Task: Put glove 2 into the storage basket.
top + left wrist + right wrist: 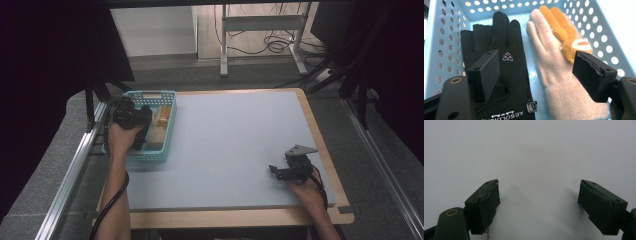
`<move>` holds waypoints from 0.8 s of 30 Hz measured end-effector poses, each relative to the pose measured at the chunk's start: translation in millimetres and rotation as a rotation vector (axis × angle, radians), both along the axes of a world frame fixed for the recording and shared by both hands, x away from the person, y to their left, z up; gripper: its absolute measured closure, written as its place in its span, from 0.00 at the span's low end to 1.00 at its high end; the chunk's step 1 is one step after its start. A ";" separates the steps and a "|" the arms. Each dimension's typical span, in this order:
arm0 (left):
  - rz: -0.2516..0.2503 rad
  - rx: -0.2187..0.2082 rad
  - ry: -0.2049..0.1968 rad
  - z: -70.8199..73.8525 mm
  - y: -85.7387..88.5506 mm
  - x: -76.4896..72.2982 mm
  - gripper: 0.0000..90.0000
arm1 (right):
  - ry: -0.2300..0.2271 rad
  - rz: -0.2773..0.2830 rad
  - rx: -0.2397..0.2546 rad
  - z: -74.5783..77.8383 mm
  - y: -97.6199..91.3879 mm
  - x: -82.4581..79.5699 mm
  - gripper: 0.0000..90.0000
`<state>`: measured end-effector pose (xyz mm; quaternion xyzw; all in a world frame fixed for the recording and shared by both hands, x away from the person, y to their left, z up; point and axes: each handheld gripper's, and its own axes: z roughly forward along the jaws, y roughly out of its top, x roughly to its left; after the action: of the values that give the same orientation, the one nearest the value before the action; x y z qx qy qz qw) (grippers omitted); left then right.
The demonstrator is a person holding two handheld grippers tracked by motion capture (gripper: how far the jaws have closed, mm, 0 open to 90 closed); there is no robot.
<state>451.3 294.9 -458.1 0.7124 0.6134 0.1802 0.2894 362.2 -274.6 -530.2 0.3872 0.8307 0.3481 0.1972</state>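
black glove (499, 62): lies flat in the left half of the frame in my left gripper view, fingers pointing to the top, its cuff with white lettering at the bottom edge.
cream glove (554, 72): just beside it on the right, touching or nearly so; its orange fingertips (560, 22) reach toward the upper right.
basket (170, 131): light blue, perforated walls, at the left of the high view on the grey mat (240, 150); both gloves rest on its floor.
my left claw (534, 72): hangs over the gloves with jaws spread apart, nothing pinched between them; one pad sits above the black glove, the other above the cream cuff.
my right claw (278, 170): lower right of the high view, jaws wide, nothing in them, over bare mat.
my guess: the gloves look delivered, so the left claw's job is to pull clear.
risk: a pad edge could catch the fleecy cuff as i lift and drag the cream glove up the wall.
risk: the trailing cable (112, 200) or my wrist could nudge the light basket sideways.
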 end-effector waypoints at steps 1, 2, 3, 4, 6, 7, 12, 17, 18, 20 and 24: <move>-0.004 -0.004 -0.005 0.4 0.3 -1.5 0.23 | 0.000 0.000 0.000 0.0 0.0 0.0 0.19; -0.012 -0.001 -0.005 1.1 0.9 -3.2 0.23 | 0.000 0.000 0.000 0.0 0.0 0.0 0.19; -0.013 -0.002 -0.011 1.5 0.7 -4.6 0.22 | 0.000 0.000 0.000 0.0 0.0 0.0 0.19; -0.018 0.002 -0.011 2.4 1.0 -6.1 0.22 | 0.000 0.000 0.000 0.0 0.1 0.0 0.19; -0.027 0.001 -0.021 3.6 1.0 -9.0 0.20 | 0.000 0.000 0.000 -0.1 0.1 0.0 0.19; -0.031 0.002 -0.024 4.4 1.0 -10.3 0.20 | 0.000 0.000 -0.002 0.1 0.0 -0.1 0.19; -0.052 0.000 -0.036 7.3 0.3 -16.3 0.16 | 0.000 0.000 -0.002 0.1 0.1 -0.1 0.19; -0.068 0.000 -0.044 9.2 -1.9 -22.0 0.11 | -0.001 -0.001 -0.003 0.1 0.1 -0.2 0.19; -0.075 -0.005 -0.048 9.5 -2.3 -23.2 0.10 | 0.000 -0.001 -0.003 0.1 0.1 -0.2 0.19; -0.087 -0.003 -0.051 10.6 -2.8 -25.5 0.08 | -0.001 0.000 -0.003 0.1 0.1 -0.2 0.19; -0.109 -0.005 -0.061 13.4 -5.6 -30.8 0.06 | 0.000 -0.001 -0.003 0.1 0.1 -0.2 0.19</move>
<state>420.5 289.3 -444.7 0.7382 0.5652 0.1840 0.3191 362.0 -274.5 -530.1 0.3870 0.8311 0.3469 0.1980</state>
